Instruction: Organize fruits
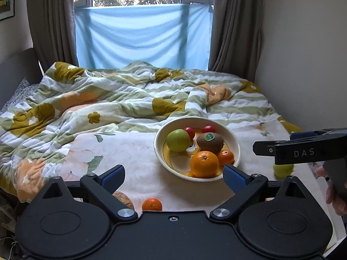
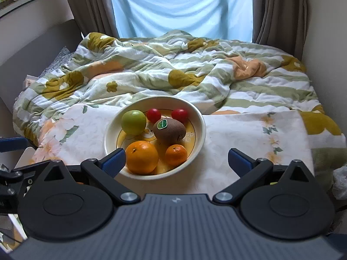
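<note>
A cream bowl sits on the bed sheet and holds a green apple, two small red fruits, a kiwi, a large orange and a small mandarin. My right gripper hangs open just in front of the bowl, nothing between its fingers. In the left wrist view the bowl lies ahead to the right of centre. My left gripper is open and empty. Close below it lie a loose mandarin and a brownish fruit, half hidden by the fingers.
A green fruit lies on the sheet at the right, partly behind the right gripper's black body. A rumpled flowered quilt covers the bed behind the bowl. Walls flank the bed, and curtains frame the window at its head.
</note>
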The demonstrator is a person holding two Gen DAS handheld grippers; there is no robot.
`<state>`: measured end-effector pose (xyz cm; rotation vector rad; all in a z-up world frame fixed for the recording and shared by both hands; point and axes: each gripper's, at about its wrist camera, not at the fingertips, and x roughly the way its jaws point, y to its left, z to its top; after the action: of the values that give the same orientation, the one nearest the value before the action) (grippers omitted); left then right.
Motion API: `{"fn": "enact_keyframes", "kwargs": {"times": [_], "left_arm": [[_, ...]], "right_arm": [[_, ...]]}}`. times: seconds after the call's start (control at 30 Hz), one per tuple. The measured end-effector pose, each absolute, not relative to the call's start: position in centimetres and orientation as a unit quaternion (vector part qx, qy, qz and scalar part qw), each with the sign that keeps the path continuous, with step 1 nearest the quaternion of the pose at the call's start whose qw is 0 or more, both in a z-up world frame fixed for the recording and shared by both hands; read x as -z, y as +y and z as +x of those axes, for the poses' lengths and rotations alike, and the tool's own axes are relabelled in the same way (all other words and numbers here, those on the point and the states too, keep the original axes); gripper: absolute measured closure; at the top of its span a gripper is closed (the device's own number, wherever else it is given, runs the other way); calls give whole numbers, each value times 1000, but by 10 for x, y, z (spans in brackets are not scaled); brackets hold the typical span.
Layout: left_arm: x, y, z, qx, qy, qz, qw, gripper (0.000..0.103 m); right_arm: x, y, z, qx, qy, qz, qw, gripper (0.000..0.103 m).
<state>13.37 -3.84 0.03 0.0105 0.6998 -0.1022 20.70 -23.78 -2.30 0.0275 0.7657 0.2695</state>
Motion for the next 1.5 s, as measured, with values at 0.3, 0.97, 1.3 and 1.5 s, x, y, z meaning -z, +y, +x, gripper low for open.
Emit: {"fn": "enact_keyframes", "kwargs": {"times": [0.3, 0.97, 1.3, 1.5], "left_arm": [[-21, -29, 90, 21, 313, 17, 949, 0], [37, 48, 87, 48, 307, 71, 948, 0], [93, 68, 128, 72, 350, 60, 932, 2], [109, 68, 145, 97, 370, 70, 921, 6]], "right_arm": [[-9, -242, 162, -123, 352, -2, 928, 0], [23, -222, 107, -45, 361, 27, 931, 0], [79, -211, 114, -11, 381, 38, 924, 0], [100, -209, 125, 3, 393, 55, 918, 0]]}}
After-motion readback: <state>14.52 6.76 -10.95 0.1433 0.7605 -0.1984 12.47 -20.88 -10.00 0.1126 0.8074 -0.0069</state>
